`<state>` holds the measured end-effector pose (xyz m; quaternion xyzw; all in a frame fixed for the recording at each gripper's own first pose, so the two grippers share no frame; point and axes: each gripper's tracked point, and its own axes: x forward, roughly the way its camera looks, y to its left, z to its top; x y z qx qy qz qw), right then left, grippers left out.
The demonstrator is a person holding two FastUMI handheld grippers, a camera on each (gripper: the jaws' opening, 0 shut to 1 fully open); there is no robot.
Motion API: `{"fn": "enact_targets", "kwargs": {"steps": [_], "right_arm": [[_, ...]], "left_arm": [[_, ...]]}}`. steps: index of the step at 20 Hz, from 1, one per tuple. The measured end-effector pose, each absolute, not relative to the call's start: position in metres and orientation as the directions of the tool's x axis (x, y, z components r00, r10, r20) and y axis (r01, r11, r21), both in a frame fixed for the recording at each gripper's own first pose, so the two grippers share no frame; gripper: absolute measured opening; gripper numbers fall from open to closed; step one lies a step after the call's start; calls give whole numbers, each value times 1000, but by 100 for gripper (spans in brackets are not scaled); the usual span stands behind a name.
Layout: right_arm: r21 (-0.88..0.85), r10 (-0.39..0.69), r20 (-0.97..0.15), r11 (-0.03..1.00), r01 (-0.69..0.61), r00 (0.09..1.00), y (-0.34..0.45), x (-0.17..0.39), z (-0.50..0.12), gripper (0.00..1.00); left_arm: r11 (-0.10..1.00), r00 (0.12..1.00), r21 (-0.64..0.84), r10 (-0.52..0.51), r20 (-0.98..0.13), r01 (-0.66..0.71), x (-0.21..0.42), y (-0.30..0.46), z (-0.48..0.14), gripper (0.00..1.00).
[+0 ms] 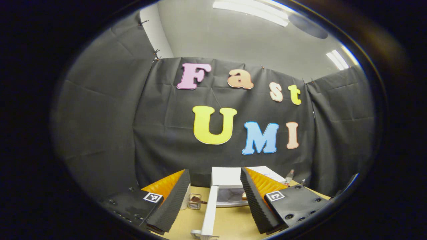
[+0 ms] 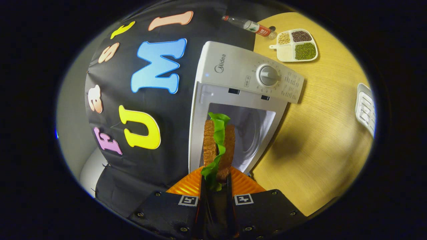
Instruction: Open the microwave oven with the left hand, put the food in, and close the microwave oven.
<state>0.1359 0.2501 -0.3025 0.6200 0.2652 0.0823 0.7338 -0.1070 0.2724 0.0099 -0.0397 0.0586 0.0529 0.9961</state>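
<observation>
- The left gripper (image 1: 213, 203) hangs back from the table (image 1: 233, 223), its fingers apart and holding nothing, with the open door (image 1: 210, 213) of the microwave (image 1: 230, 186) edge-on between them.
- The right gripper (image 2: 216, 186) is clamped on a sandwich (image 2: 218, 146), bread either side of a green lettuce leaf, held in front of the microwave's (image 2: 233, 100) open mouth.
- Risk: the loose leaf sticks out past the bread and could snag the opening's frame, dragging the filling out; a tilted entry might knock the sandwich from the grip.
- Risk: the door stands wide toward the table's front edge, and a careless left gripper could bump it.
- On the wooden table (image 2: 320, 140), toward the far edge, lie a bottle (image 2: 248, 24) and a divided dish (image 2: 297, 45) of beans; a white tray (image 2: 365, 108) sits at the side edge.
- Black cloth walls the booth under ceiling strip lights (image 1: 250, 11).
</observation>
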Motion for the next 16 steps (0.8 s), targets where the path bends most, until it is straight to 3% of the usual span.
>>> {"fn": "enact_targets", "kwargs": {"steps": [9, 16], "right_arm": [[948, 348, -300, 214, 236, 888, 281, 216, -345, 25], [944, 210, -295, 213, 251, 932, 296, 266, -372, 25]], "left_arm": [[969, 945, -23, 235, -230, -246, -112, 303, -22, 97], [966, 925, -6, 247, -290, -260, -95, 305, -46, 97]]}}
